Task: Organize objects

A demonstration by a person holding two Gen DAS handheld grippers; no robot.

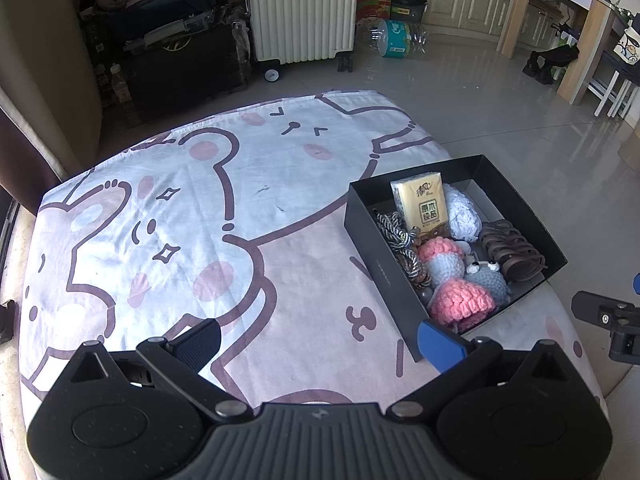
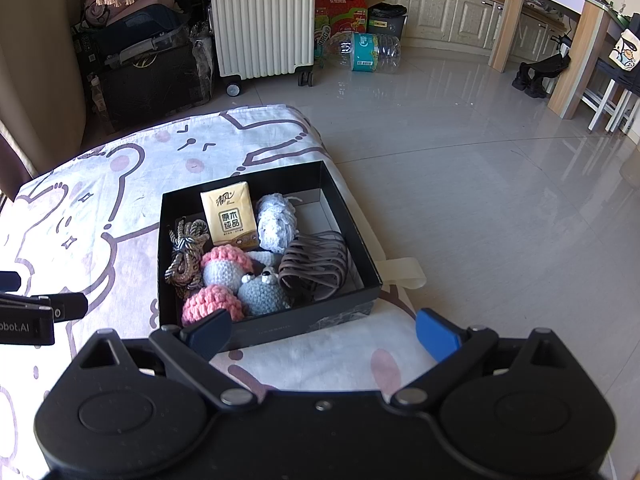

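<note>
Left and right wrist views over a table covered by a cartoon-bear cloth (image 1: 256, 184). The left gripper (image 1: 320, 340) has its jaws spread wide with nothing between them, hovering above the bare cloth to the left of a black box (image 1: 384, 268). The right gripper (image 2: 324, 334) is likewise spread wide and empty, poised just in front of the box's near wall (image 2: 276, 326).

The box sits at the table's right edge, beside the tiled floor (image 2: 480, 184). Inside it, along the far side, a yellow tissue pack (image 2: 232, 222) leans upright, with a white knitted ball (image 2: 276, 222) just beside it to the right. A coil of striped rope (image 2: 186, 252) lies along the left wall. In the middle sit a pink-and-white knitted piece (image 2: 224, 266), a pink knitted piece (image 2: 212, 304) nearer the front, and a grey knitted toy with eyes (image 2: 262, 292), all touching one another. A brown hair claw (image 2: 316, 266) lies against the right side.

In the background stand a white suitcase (image 2: 262, 16), a large water bottle (image 2: 368, 52) lying on its side, and a red carton (image 2: 340, 4).
</note>
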